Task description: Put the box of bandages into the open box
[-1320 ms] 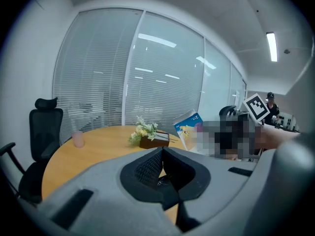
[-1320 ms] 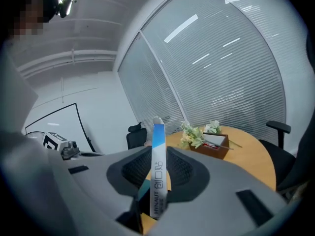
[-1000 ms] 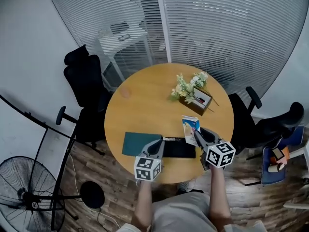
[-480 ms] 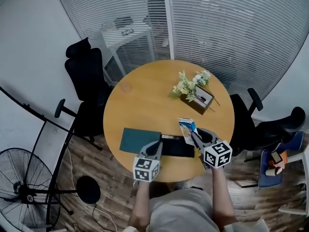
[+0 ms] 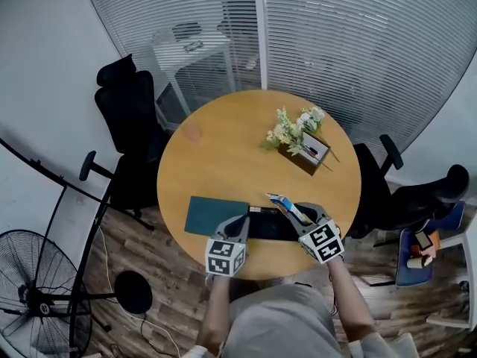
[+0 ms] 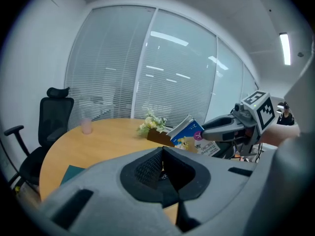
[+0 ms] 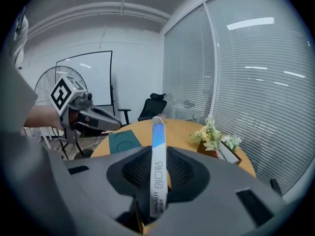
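Note:
The blue-and-white box of bandages (image 5: 285, 206) hangs tilted above the right end of the open black box (image 5: 268, 227), which lies near the table's front edge. My right gripper (image 5: 298, 215) is shut on it; in the right gripper view the bandage box (image 7: 156, 171) stands edge-on between the pads. My left gripper (image 5: 241, 227) hovers at the black box's left end, jaws shut with nothing in them (image 6: 162, 165). From the left gripper view, the bandage box (image 6: 188, 133) and the right gripper (image 6: 219, 128) show to the right.
A dark green lid (image 5: 215, 215) lies left of the black box. A wooden planter with flowers (image 5: 298, 142) stands at the table's back right, a small pink cup (image 5: 194, 133) at the back left. Office chairs (image 5: 127, 125) ring the round table (image 5: 223, 162); a fan (image 5: 37, 297) stands left.
My right gripper has carried the box of bandages left and tilted it, from beside the black box to above its right end. The left gripper has barely moved.

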`<state>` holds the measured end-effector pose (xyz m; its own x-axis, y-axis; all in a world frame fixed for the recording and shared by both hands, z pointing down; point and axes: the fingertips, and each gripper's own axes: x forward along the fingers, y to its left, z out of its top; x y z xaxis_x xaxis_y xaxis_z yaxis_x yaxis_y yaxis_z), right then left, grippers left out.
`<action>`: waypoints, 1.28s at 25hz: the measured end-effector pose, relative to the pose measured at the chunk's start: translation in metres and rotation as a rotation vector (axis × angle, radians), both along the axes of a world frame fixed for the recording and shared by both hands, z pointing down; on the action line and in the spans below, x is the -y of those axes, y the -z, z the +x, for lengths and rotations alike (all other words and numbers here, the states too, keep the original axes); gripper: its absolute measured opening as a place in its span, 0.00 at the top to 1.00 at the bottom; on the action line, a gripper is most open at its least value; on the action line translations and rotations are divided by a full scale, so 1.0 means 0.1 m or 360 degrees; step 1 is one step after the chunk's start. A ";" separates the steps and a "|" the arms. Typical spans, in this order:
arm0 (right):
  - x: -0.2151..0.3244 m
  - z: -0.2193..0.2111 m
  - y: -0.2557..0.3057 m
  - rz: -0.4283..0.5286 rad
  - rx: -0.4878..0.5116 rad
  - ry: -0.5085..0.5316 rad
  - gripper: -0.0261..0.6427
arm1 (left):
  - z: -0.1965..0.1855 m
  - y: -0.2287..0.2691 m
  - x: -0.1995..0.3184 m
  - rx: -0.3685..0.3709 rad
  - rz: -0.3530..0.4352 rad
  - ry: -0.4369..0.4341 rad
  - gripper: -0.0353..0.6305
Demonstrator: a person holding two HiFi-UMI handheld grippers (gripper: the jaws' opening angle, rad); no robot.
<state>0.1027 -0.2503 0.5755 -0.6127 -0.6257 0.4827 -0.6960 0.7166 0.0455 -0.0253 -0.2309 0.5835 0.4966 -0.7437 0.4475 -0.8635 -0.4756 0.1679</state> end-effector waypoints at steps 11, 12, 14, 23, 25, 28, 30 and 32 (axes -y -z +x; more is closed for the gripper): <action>-0.17 -0.42 -0.59 0.0148 -0.0518 0.0324 0.83 | -0.16 -0.12 -0.20 0.0015 -0.0037 0.0051 0.93; -0.18 -0.45 -0.66 0.0163 -0.0565 0.0351 0.83 | -0.18 -0.13 -0.21 0.0016 -0.0037 0.0055 0.93; -0.20 -0.49 -0.78 0.0175 -0.0631 0.0397 0.83 | -0.21 -0.14 -0.23 0.0014 -0.0039 0.0065 0.93; -0.23 -0.60 -1.24 0.0340 -0.0978 0.0616 0.83 | -0.26 -0.17 -0.27 0.0032 -0.0055 0.0080 0.93; -0.24 -0.62 -1.32 0.0341 -0.1007 0.0637 0.83 | -0.26 -0.16 -0.26 0.0030 -0.0057 0.0082 0.93; -0.22 -0.66 -1.40 0.0333 -0.1020 0.0653 0.83 | -0.24 -0.16 -0.24 0.0028 -0.0054 0.0081 0.93; -0.23 -0.69 -1.45 0.0341 -0.1051 0.0685 0.83 | -0.23 -0.17 -0.24 0.0030 -0.0061 0.0077 0.93; -0.24 -0.71 -1.50 0.0358 -0.1097 0.0714 0.83 | -0.22 -0.18 -0.24 0.0031 -0.0069 0.0072 0.93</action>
